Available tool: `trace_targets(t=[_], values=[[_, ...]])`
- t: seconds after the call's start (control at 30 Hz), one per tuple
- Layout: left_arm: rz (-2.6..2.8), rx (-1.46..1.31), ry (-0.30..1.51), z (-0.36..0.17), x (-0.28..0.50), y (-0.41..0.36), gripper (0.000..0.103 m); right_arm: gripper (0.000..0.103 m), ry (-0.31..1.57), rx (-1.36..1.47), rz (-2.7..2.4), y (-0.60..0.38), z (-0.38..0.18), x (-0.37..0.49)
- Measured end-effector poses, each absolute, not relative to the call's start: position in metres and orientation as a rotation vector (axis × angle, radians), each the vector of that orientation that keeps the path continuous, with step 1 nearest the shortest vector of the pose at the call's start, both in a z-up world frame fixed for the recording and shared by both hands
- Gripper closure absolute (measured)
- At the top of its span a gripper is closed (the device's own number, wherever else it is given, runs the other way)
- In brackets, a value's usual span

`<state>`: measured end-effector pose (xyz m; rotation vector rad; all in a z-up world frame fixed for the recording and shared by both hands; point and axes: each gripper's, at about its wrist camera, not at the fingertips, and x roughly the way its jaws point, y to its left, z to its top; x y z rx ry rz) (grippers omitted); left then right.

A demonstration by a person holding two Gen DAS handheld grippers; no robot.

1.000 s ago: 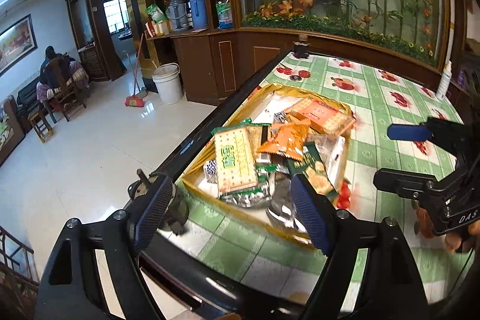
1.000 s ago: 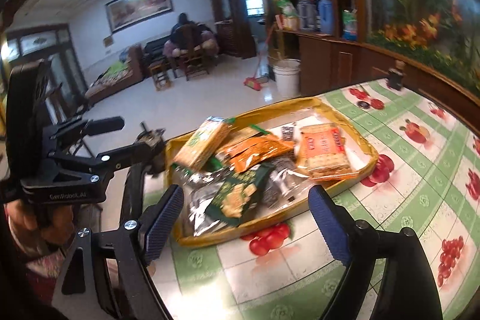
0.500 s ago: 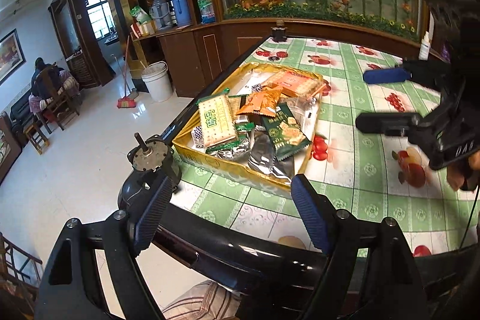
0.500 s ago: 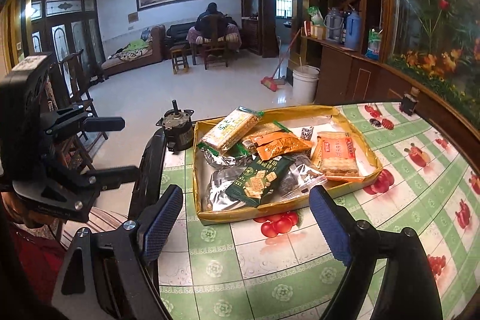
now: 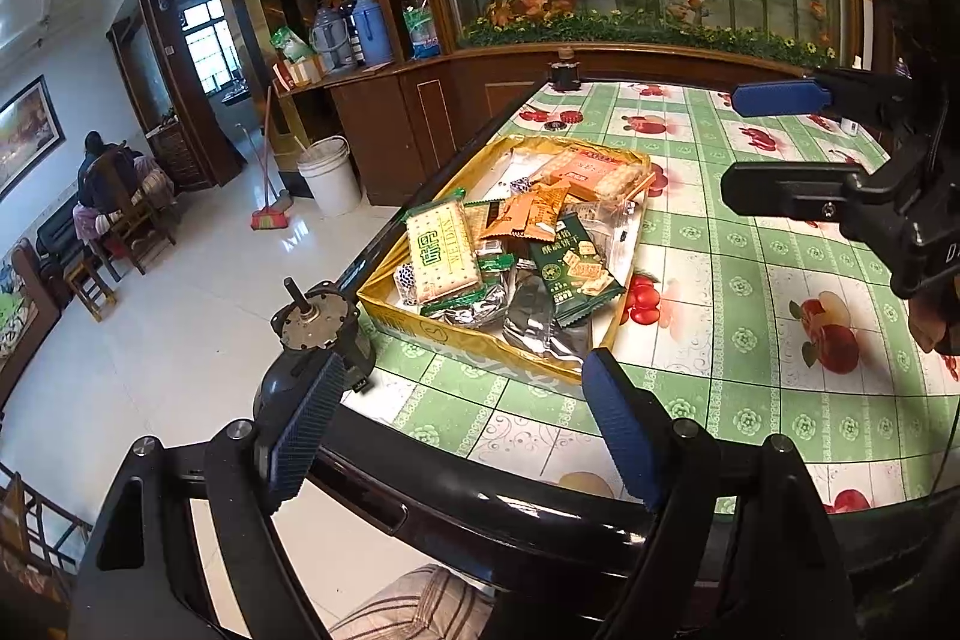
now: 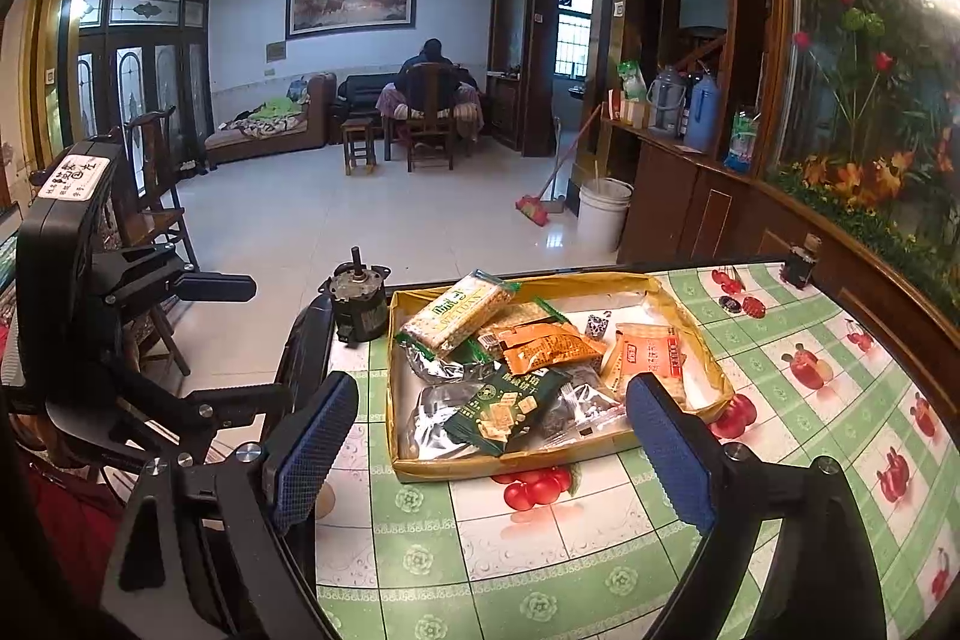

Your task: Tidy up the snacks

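Left wrist view: left gripper (image 5: 462,424) wide, empty, above worktop (image 5: 750,340) near edge. Yellow tray (image 5: 480,340) of snacks ahead, long axis running away toward far cabinet.
Right wrist view: right gripper (image 6: 480,442) jaws opening, nothing between. Cracker pack (image 6: 459,310) lies diagonal, far-left tray corner.

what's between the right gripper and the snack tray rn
Only bare tablecloth, green check with a cherry print; the right wrist view shows it. The right gripper, jaws opening and empty, hangs short of the yellow snack tray.
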<state>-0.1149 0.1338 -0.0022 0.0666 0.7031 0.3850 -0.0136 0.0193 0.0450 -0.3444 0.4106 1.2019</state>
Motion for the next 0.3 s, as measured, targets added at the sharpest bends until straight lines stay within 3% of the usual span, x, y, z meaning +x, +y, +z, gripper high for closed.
trace_targets(t=[0.3], values=[[0.403,0.07,0.668,-0.0007,-0.1178,0.1372,0.021,0.011,0.42,-0.355,1.215,0.0254,0.0392,-0.0145]])
